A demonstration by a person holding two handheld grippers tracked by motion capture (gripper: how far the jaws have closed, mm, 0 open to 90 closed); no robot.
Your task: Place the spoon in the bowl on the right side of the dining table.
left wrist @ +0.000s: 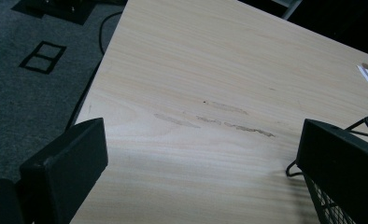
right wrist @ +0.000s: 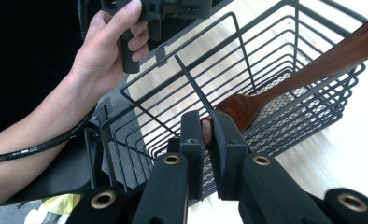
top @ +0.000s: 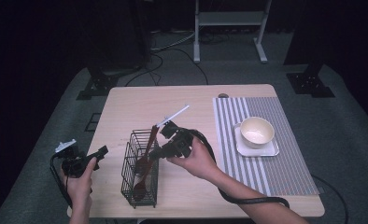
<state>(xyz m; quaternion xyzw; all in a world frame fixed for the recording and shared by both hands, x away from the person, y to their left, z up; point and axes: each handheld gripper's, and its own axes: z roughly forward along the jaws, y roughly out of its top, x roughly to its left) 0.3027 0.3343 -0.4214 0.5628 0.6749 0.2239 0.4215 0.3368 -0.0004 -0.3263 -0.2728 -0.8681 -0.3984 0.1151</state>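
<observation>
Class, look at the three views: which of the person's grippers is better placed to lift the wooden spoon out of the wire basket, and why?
Right. The right gripper is already shut on the wooden spoon at the wire basket. The left gripper sits open off the table's left edge, holding nothing.

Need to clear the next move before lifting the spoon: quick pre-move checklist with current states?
1. Right gripper shut on spoon: ok, its fingers clamp the wooden end.
2. Spoon free of basket wires: not ok, it lies across a wire by the rim, partly inside.
3. Second spoon won't snag: cannot tell, it stands in the basket close by.
4. Left gripper clear of the lift path: ok, open, held off the basket's left side.
5. Basket steadied: not ok, nothing holds it.
6. Bowl on its tray, ready: ok, upright on the striped mat.
</observation>
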